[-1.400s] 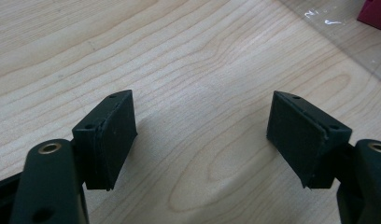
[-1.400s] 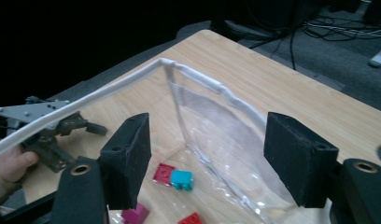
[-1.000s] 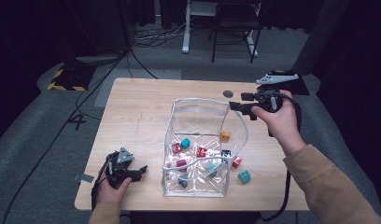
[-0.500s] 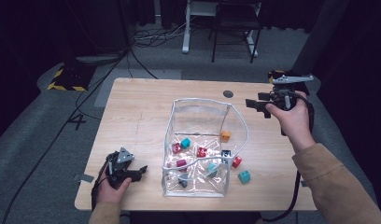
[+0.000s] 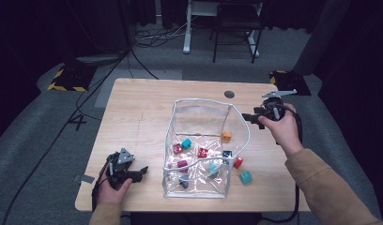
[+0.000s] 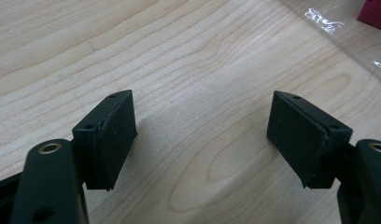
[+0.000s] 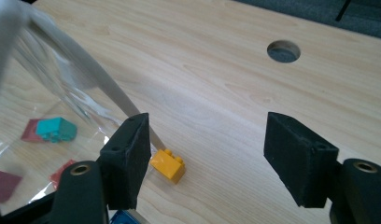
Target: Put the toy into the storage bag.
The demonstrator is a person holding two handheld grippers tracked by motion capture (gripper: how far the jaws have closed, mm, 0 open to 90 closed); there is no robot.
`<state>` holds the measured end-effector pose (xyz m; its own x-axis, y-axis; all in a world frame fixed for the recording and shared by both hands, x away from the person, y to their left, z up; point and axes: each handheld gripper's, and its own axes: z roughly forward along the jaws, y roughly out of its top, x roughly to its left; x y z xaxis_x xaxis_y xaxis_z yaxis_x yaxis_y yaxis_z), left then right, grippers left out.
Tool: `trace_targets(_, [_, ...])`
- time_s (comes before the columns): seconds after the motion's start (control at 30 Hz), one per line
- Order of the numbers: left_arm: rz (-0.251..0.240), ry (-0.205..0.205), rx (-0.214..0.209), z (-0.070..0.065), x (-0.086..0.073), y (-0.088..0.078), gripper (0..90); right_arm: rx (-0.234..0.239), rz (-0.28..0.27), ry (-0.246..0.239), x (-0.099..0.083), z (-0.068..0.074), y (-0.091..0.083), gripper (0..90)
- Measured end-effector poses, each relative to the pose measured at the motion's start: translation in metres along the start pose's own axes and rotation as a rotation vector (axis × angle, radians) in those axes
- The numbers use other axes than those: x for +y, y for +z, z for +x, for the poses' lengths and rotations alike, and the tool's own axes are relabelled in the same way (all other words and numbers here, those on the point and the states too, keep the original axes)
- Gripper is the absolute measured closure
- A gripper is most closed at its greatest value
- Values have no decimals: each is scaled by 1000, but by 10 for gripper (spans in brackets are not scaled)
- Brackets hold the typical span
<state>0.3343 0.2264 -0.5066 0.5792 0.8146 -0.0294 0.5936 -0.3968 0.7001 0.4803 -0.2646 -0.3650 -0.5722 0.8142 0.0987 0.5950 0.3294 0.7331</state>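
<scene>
Bricks, small toy building ones in several colours, are the work in hand, and most of them lie inside the clear plastic bag (image 5: 206, 105) that stands open-mouthed at the middle of the bench (image 5: 138, 112), its white-edged rim held up so pieces can be dropped in from above. Through its walls I make out a teal brick (image 5: 186, 143), red ones and a magenta one on the bag floor; an orange brick (image 7: 168, 164) shows at the bag's far right wall, though whether it sits inside or just outside I cannot tell. Another teal brick (image 5: 245, 177) and a red brick (image 5: 238, 162) lie on the bench just beside the bag, seemingly not yet collected. The right claw (image 5: 252, 118) hovers near the rim with its jaws wide and empty, probably between drops. The left claw (image 5: 138, 171) rests low on the bench near the bag's left side, also wide apart and holding nothing.
</scene>
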Motion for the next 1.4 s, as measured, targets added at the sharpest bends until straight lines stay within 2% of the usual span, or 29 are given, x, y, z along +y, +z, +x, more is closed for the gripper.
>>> trace_targets(0.27, [0, 0, 0, 0, 0, 0, 242, 25, 49, 16, -19, 4, 29, 325])
trace_targets(0.8, [0, 0, 0, 0, 0, 0, 242, 56, 137, 16, -49, 12, 76, 310])
trace_targets(0.97, [0, 0, 0, 0, 0, 0, 242, 66, 147, 22, -53, 16, 87, 310])
trace_targets(1.27, [-1, -2, 0, 0, 0, 0, 242, 78, 169, 2, -56, 21, 105, 313])
trace_targets(1.37, [-2, -2, 0, 0, 0, 0, 242, 52, 167, -12, -57, 18, 111, 335])
trace_targets(1.4, [-2, -2, 0, 0, 0, 0, 242, 50, 161, -19, -58, 17, 112, 367])
